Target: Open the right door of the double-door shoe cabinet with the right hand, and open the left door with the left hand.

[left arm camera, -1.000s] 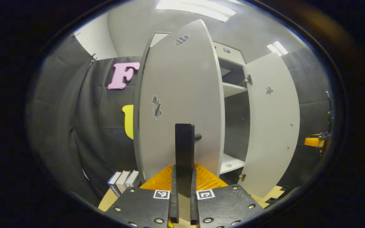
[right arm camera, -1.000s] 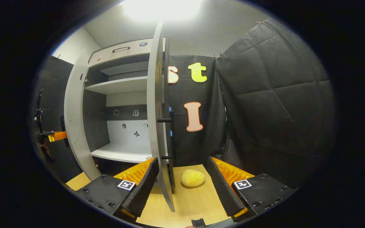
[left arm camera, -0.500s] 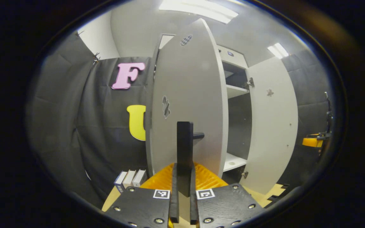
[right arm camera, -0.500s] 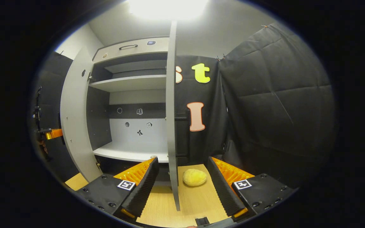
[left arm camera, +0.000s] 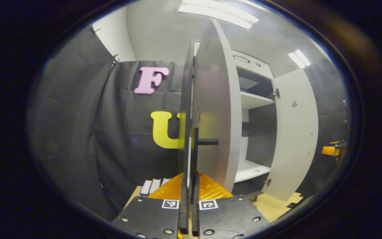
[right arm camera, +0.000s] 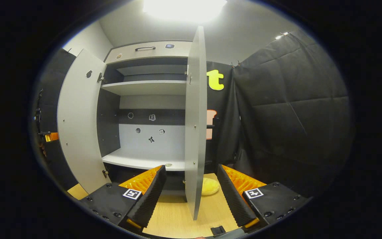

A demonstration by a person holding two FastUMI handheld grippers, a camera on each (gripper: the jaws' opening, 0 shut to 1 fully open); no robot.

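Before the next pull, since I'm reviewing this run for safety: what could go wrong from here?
1. The left gripper is shut on the left door's handle; that door already looks swung well out, so further pulling might strain its hinges.
2. The right gripper is open with the right door's edge between its fingers without contact; a sideways move could knock it.
3. A yellow object lies on the floor behind that door and could get hit.

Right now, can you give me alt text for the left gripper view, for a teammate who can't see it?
The left gripper is shut on the black handle of the cabinet's left door, swung wide and seen nearly edge-on. Beyond it are bare shelves and the open right door.
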